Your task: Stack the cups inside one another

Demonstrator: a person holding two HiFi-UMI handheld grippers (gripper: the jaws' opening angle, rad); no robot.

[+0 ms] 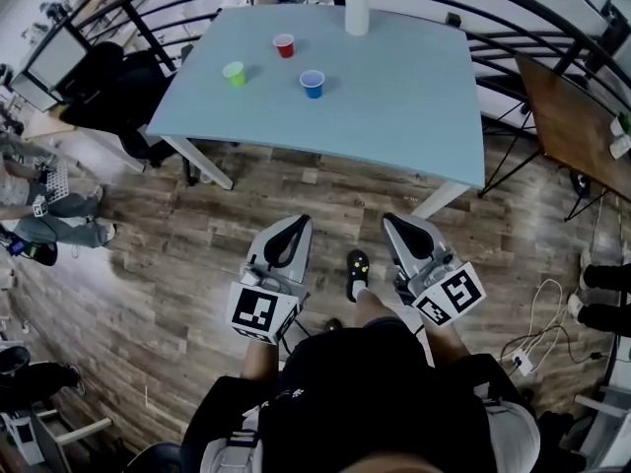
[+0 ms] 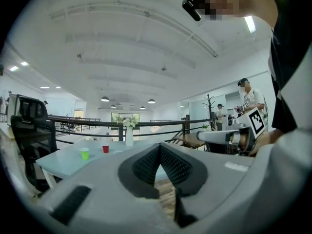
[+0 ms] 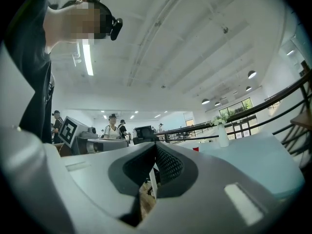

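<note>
1. Looks like the approach step to me. Nothing's picked up yet, and all three cups sit apart on the table (image 1: 394,106).
2. To do it well, I'd open one claw before reaching in. Come in level at a cup's side wall and squeeze gently, since these look like thin plastic that'd probably crumple or tip.
3. Left claw (image 1: 296,225): jaws together, nothing in them. Right claw (image 1: 396,223): same deal, closed and empty.
4. The cups are well ahead of both claws, across a stretch of wood floor (image 1: 177,264). The green cup (image 1: 234,73) is leftmost and the red cup (image 1: 284,45) is furthest back. The blue cup (image 1: 312,84) is nearest, roughly straight ahead of the left claw.
</note>
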